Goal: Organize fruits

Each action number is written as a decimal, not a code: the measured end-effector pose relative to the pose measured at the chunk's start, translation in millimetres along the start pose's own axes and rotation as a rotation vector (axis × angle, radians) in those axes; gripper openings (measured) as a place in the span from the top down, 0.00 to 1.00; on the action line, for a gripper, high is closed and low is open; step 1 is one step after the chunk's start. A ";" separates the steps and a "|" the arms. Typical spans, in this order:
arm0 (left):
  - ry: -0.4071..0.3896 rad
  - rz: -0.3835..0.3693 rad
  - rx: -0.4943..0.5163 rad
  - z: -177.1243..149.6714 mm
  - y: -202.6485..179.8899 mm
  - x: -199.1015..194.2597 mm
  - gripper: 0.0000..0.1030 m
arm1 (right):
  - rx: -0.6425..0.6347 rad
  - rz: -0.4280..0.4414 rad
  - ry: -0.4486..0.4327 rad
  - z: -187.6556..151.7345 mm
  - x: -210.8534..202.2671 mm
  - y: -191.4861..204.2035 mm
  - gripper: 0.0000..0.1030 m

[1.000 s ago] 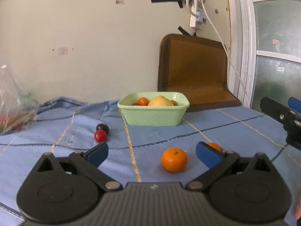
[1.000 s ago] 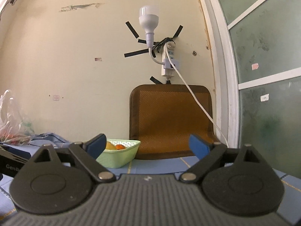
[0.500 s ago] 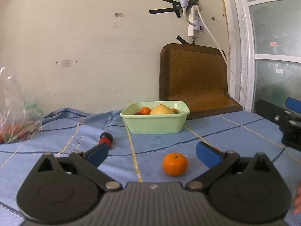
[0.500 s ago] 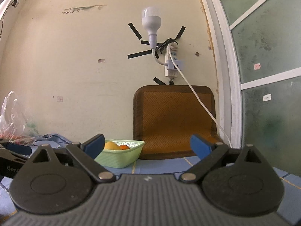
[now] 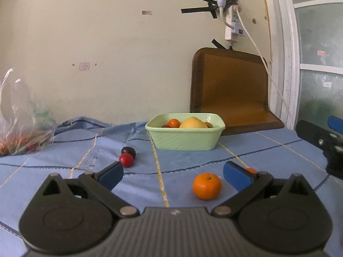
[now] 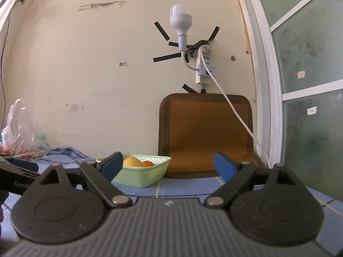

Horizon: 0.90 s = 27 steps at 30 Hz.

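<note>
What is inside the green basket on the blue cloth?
Inside the green basket lie a large yellow fruit and small orange fruits. The basket wall hides whatever lies lower down, so the full count cannot be told.

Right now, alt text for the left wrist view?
Open left gripper hovers over a blue cloth, an orange between its spread fingers, untouched. Behind sit a red fruit, a dark fruit and a green basket of fruit.

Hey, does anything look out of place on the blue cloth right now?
Yes: an orange, a red fruit and a dark fruit lie loose on the cloth, outside the green basket.
</note>
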<state>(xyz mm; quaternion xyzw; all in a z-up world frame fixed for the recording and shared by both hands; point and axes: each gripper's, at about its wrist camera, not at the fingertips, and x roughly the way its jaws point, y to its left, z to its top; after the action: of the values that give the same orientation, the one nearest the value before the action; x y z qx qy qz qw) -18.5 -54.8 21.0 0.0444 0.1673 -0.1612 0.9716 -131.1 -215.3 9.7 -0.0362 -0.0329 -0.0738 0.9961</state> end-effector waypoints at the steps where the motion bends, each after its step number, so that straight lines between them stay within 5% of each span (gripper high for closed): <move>1: -0.004 0.001 0.009 -0.2 -1.6 -0.6 0.00 | -0.001 0.001 0.001 -0.1 0.3 0.1 0.11; 8: -0.008 0.004 0.030 0.9 -4.7 -0.8 0.00 | -0.004 0.004 0.010 0.1 1.5 0.2 0.11; 17: 0.060 0.017 -0.071 2.6 12.1 8.4 0.00 | -0.009 0.021 0.025 0.5 4.7 0.2 0.17; 27: 0.024 0.013 -0.020 1.4 2.9 3.6 0.00 | -0.003 0.029 0.045 0.8 6.9 0.0 0.20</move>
<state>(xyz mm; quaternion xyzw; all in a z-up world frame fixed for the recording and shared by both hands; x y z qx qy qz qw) -13.9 -53.3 21.2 0.0375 0.1801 -0.1524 0.9710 -124.4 -216.3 10.9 -0.0366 -0.0099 -0.0603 0.9975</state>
